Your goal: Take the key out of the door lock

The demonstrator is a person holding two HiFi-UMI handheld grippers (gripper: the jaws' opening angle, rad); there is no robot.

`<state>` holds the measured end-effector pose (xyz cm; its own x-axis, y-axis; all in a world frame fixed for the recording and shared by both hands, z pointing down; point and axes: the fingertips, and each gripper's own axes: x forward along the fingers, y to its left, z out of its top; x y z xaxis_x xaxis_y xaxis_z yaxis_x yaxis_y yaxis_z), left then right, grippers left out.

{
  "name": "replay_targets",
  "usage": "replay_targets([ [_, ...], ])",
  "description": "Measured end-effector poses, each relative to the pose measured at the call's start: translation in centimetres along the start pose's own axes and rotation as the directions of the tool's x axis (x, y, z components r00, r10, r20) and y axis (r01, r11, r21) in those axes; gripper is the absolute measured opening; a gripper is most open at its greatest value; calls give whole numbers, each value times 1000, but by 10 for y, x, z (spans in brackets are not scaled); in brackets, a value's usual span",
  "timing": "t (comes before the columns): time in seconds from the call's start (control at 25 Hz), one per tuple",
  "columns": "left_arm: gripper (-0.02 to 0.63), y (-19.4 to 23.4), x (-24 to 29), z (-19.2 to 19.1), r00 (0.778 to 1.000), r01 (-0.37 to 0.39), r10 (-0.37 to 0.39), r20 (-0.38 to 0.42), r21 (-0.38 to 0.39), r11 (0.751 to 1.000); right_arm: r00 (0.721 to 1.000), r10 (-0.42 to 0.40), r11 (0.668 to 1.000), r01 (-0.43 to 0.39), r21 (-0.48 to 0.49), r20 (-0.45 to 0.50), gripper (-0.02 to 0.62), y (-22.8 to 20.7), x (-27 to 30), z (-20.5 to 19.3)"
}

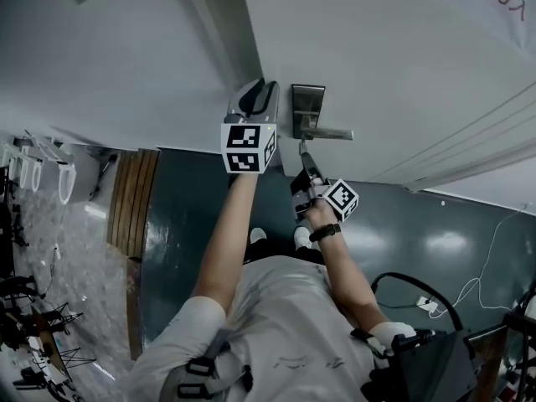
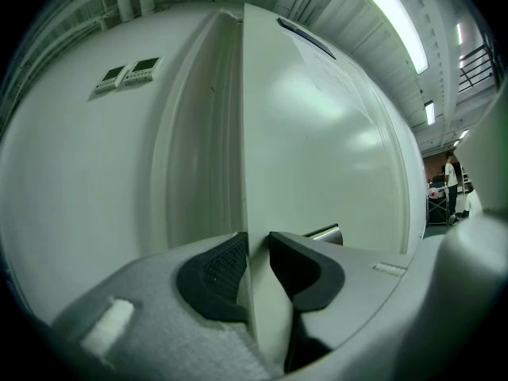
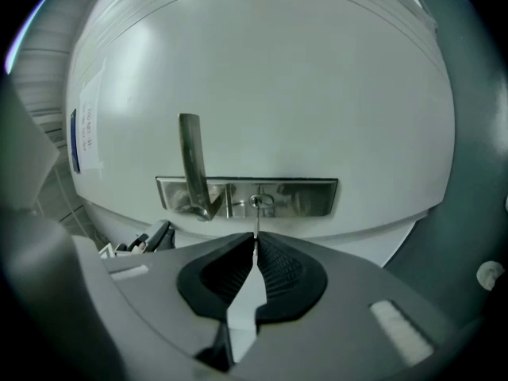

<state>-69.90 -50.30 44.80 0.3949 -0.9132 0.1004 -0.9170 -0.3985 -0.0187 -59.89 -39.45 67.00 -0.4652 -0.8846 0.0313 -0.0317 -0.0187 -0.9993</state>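
A white door carries a steel lock plate with a lever handle. A thin key runs from the keyhole in the lock plate straight down between the pads of my right gripper, which is shut on it. In the head view the right gripper sits just below the plate, with the key bridging the gap. My left gripper is up beside the lock at the door's free edge. Its pads clamp that door edge from both sides.
The door frame and a white wall lie left of the door, with two small wall panels. A paper notice hangs on the door. Cables trail on the dark floor at right. A person stands far off.
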Motion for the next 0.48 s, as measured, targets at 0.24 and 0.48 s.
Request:
replay_targets([
  [0.24, 70, 2, -9, -12, 999, 32, -31, -37, 18, 999, 1000, -26, 978, 23, -209, -14, 21, 20, -51, -13],
  [0.48, 26, -16, -86, -22, 994, 108, -108, -13, -33, 994, 997, -28, 822, 64, -566, 72, 21, 93, -92, -18],
])
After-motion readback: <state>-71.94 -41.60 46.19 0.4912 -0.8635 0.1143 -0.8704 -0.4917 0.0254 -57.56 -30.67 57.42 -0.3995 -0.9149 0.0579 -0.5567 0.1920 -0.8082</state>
